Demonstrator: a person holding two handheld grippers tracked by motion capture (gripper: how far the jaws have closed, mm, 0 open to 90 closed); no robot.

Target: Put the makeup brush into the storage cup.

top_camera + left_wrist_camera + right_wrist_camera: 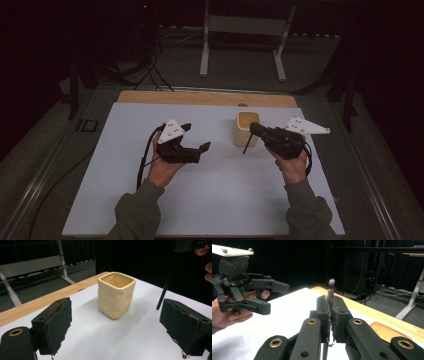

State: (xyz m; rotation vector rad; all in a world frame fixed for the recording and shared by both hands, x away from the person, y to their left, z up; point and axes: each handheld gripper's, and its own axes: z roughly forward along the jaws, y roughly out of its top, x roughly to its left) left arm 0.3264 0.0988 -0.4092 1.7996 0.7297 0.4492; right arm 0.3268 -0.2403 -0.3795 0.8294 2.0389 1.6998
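While the room behind is dark, a white board (pixel 200 200) covers the wooden table (pixel 207 97). Cream square cup (pixel 247 128) stands upright near the far edge. Left gripper (pixel 197 137) is wide open, empty. Right gripper (pixel 256 131) is clamped on a thin brush (pixel 247 144), handle slanting down beside the cup, bristles up.

Your right gripper (pixel 256 131) covers part of the cup's (pixel 247 127) near wall in the high view, and its own view cuts the cup (pixel 384 332) off behind a jaw link. The brush's (pixel 331 283) tip is blurred there; its handle (pixel 166 287) runs out under the top edge in the left gripper view
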